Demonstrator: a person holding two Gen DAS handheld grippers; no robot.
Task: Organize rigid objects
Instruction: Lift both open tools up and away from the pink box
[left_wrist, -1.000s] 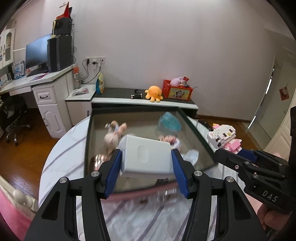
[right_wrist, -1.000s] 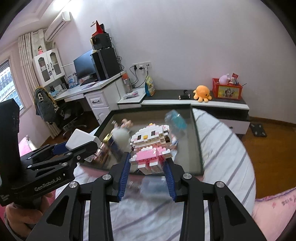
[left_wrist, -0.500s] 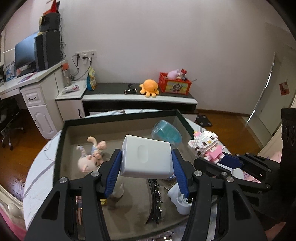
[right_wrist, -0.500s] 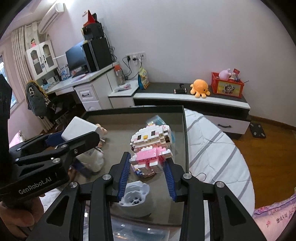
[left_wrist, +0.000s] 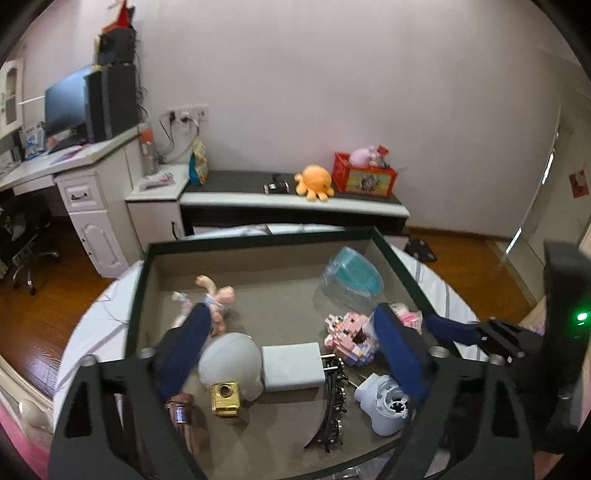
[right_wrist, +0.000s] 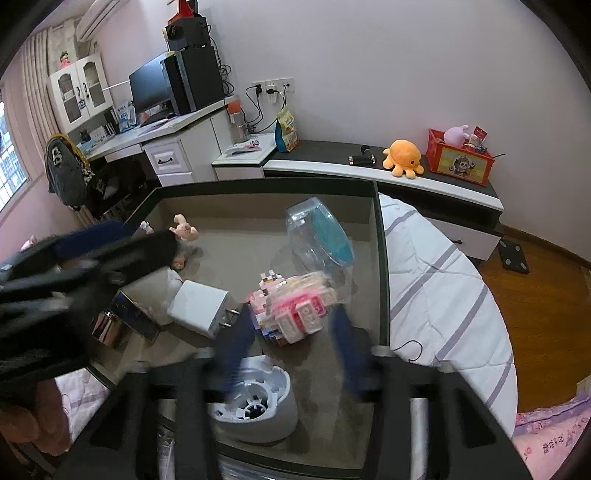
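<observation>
A white charger block (left_wrist: 291, 365) lies on the floor of the dark-rimmed storage box (left_wrist: 258, 240), prongs to the right; it also shows in the right wrist view (right_wrist: 201, 308). A pink and white brick cat figure (left_wrist: 351, 339) lies on its side beside it, also in the right wrist view (right_wrist: 295, 312). My left gripper (left_wrist: 291, 339) is open and empty above the charger. My right gripper (right_wrist: 291, 336) is open and empty above the brick figure.
The box also holds a doll (left_wrist: 212, 302), a clear and teal container (left_wrist: 351, 280), a white round part (left_wrist: 388, 406), a gold cube (left_wrist: 225, 398), a black curved strip (left_wrist: 332, 402) and a grey dome (left_wrist: 231, 360). The box sits on a striped bed (right_wrist: 443, 295).
Both grippers have opened. The charger block dropped from my left gripper into the box and the brick figure dropped from my right gripper beside it.
</observation>
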